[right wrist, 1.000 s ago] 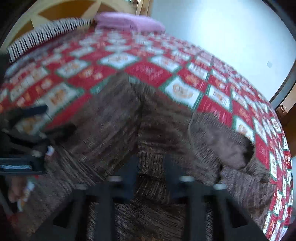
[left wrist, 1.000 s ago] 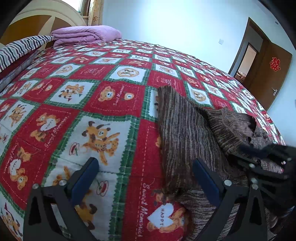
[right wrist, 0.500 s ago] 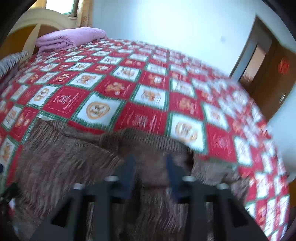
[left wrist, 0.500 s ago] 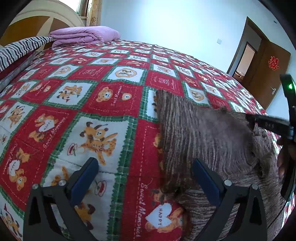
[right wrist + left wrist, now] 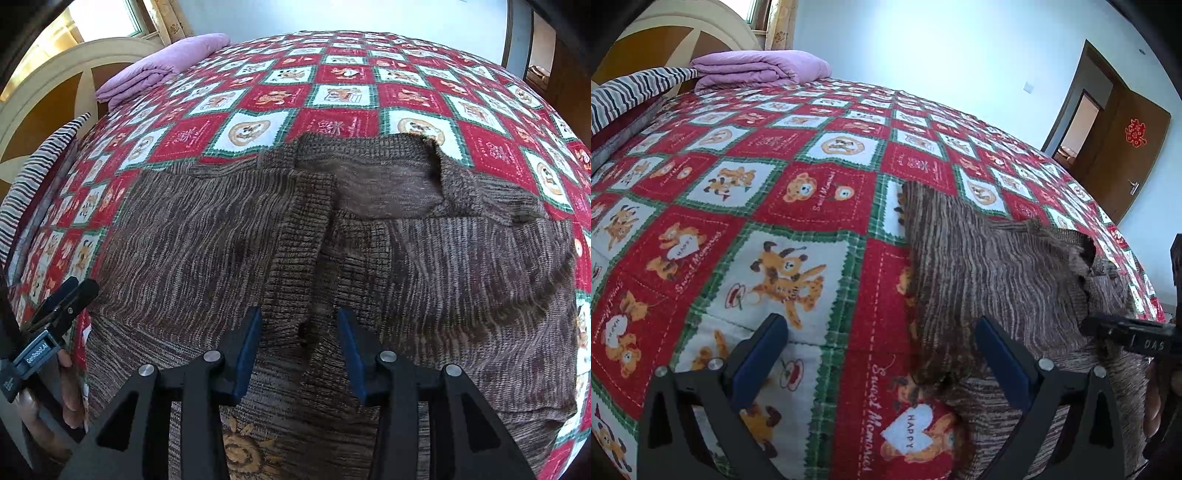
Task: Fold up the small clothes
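A brown striped knit sweater (image 5: 332, 240) lies on the red patchwork bedspread (image 5: 332, 77), its sleeves folded in over the body and the collar at the far side. My right gripper (image 5: 299, 343) is open and empty, hovering over the sweater's lower middle. My left gripper (image 5: 879, 354) is open and empty, over the sweater's left edge (image 5: 979, 266) and the bedspread (image 5: 757, 206). The right gripper also shows at the right edge of the left wrist view (image 5: 1126, 332). The left gripper also shows at the left edge of the right wrist view (image 5: 59, 306).
A folded purple blanket (image 5: 757, 70) and a striped pillow (image 5: 631, 92) lie at the headboard. A brown door (image 5: 1126, 147) stands open at the far right. The bedspread stretches wide to the left of the sweater.
My right gripper has opened and let go of the sleeve, which now lies folded over the body. It swung from the collar back over the sweater's lower middle. The left gripper has barely moved.
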Tool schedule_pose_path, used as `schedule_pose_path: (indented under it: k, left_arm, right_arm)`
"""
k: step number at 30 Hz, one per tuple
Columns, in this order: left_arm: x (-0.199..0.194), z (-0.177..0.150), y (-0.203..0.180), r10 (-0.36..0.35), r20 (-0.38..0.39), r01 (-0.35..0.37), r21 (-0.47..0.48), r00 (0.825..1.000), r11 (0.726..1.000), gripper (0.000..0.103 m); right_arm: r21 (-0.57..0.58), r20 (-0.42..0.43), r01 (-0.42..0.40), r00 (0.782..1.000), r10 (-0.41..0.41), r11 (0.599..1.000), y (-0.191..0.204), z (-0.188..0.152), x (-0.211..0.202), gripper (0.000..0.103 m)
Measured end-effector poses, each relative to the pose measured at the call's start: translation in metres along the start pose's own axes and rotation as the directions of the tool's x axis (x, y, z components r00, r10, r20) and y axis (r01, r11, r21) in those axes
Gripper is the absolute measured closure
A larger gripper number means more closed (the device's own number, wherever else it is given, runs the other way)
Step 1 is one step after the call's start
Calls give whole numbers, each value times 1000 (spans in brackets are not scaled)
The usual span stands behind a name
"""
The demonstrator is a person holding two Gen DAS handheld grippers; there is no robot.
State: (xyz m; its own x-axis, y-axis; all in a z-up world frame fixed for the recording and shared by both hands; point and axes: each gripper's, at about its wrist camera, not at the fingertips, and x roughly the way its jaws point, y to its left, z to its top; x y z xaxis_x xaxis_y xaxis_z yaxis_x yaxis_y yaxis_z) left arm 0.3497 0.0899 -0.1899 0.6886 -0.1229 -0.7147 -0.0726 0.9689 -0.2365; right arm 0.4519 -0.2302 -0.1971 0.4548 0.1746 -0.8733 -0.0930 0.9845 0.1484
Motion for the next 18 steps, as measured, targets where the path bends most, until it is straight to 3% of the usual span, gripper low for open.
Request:
schedule_pose_path:
  k: [1, 2, 3, 11, 18]
  left_arm:
    - [0, 0, 1, 0, 0, 0, 0, 1000, 1000, 0]
    - [0, 0, 1, -1, 1, 1, -1, 1000, 1000, 0]
    - [0, 0, 1, -7, 3, 7, -5, 1000, 1000, 0]
    - [-3, 1, 6, -33, 10, 33, -28, 999, 999, 0]
    - [-3, 0, 5, -29, 9, 29, -22, 1000, 999, 0]
  right_arm:
    - [-12, 3, 8, 1000, -8, 1000, 1, -1, -1, 73]
    - [-29, 4, 13, 1000, -13, 999, 4, -1, -1, 98]
    - [-40, 3, 18, 1000, -18, 999, 7, -1, -3, 100]
    - [-121, 123, 97, 989, -82, 988, 13, 8, -53, 101]
    - [-129, 113, 169, 981, -155, 977, -7, -6, -49, 101]
